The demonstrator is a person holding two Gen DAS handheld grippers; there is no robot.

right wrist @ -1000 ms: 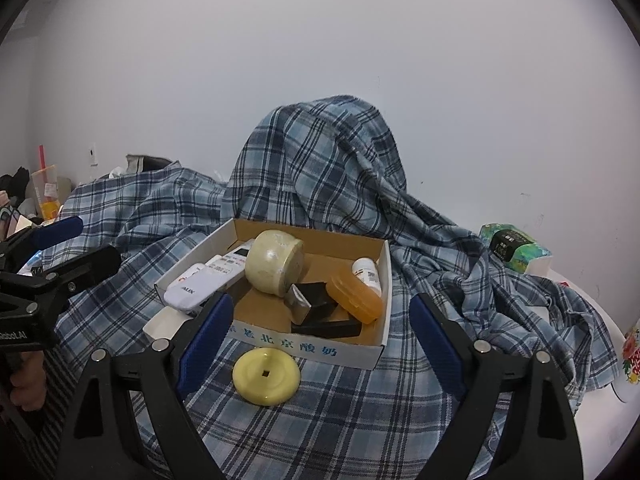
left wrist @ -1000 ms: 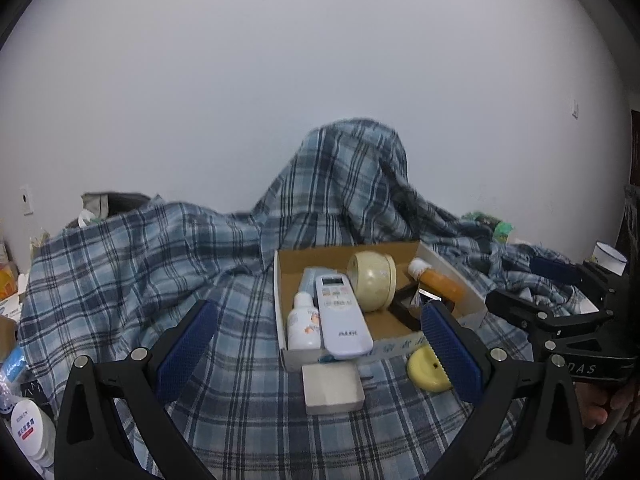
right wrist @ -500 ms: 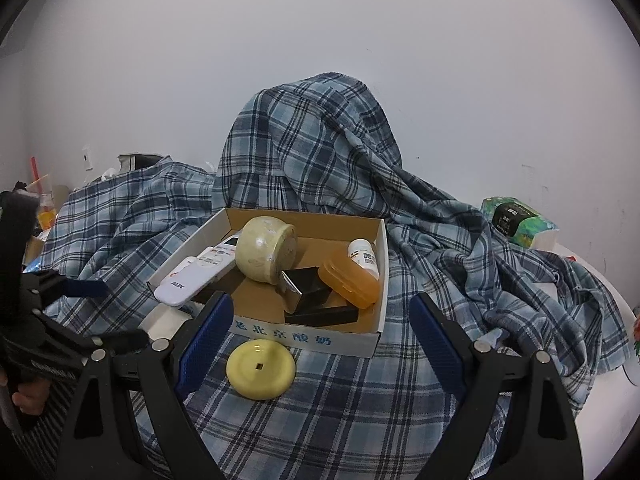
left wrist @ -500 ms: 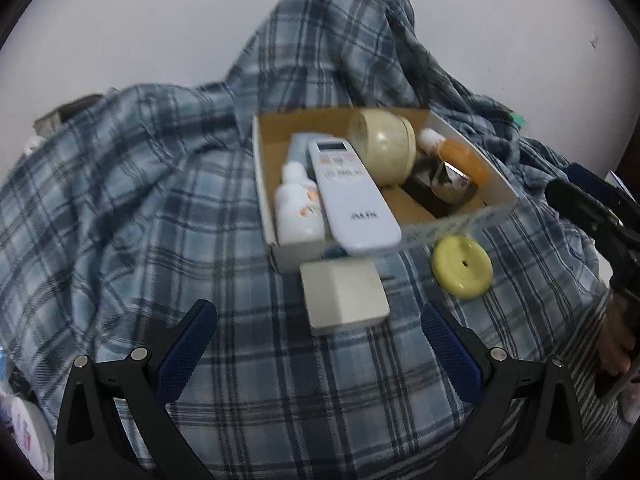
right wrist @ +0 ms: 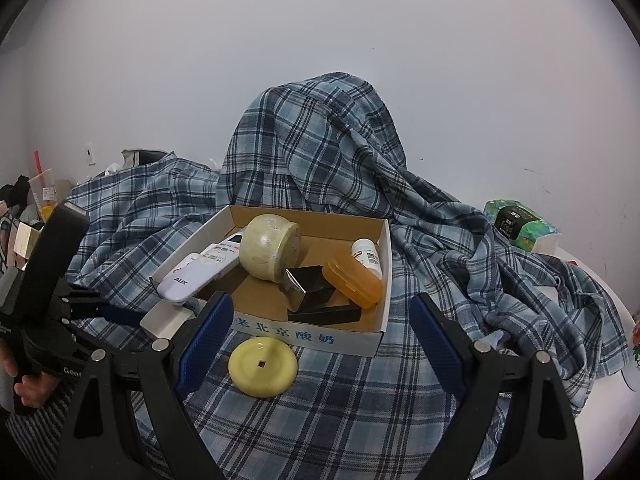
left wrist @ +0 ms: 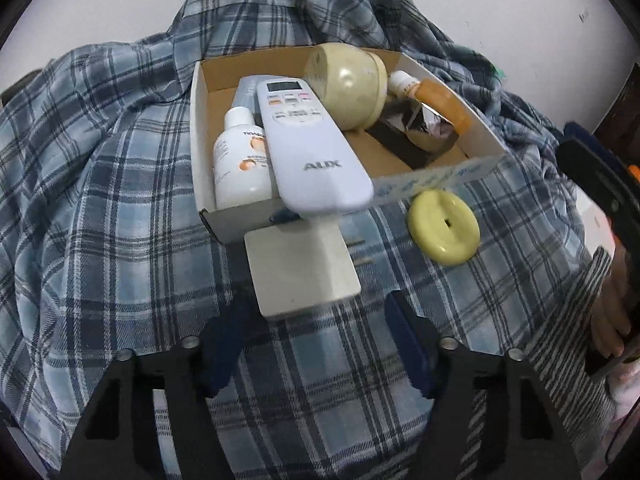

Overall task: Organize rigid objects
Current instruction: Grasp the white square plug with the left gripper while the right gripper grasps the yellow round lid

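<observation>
A shallow cardboard box (left wrist: 436,178) (right wrist: 304,332) sits on the plaid cloth. It holds a white remote (left wrist: 308,148) (right wrist: 200,268), a white bottle (left wrist: 236,164), a cream round jar (left wrist: 348,84) (right wrist: 270,248), an orange case (right wrist: 352,282), a small bottle (right wrist: 366,254) and black pieces (right wrist: 316,300). A white square block (left wrist: 300,268) (right wrist: 164,318) lies in front of the box. A yellow disc (left wrist: 442,228) (right wrist: 262,366) lies beside it. My left gripper (left wrist: 316,340) is open just short of the white block. My right gripper (right wrist: 320,344) is open above the disc and box front.
The plaid cloth (right wrist: 320,152) rises in a mound behind the box. A green tissue pack (right wrist: 516,224) lies at the far right. Cups and clutter (right wrist: 40,196) stand at the far left. The right gripper's body shows in the left wrist view (left wrist: 600,188).
My left gripper has dropped and moved forward to the white block, and its jaws have narrowed. The right gripper has stayed nearly still.
</observation>
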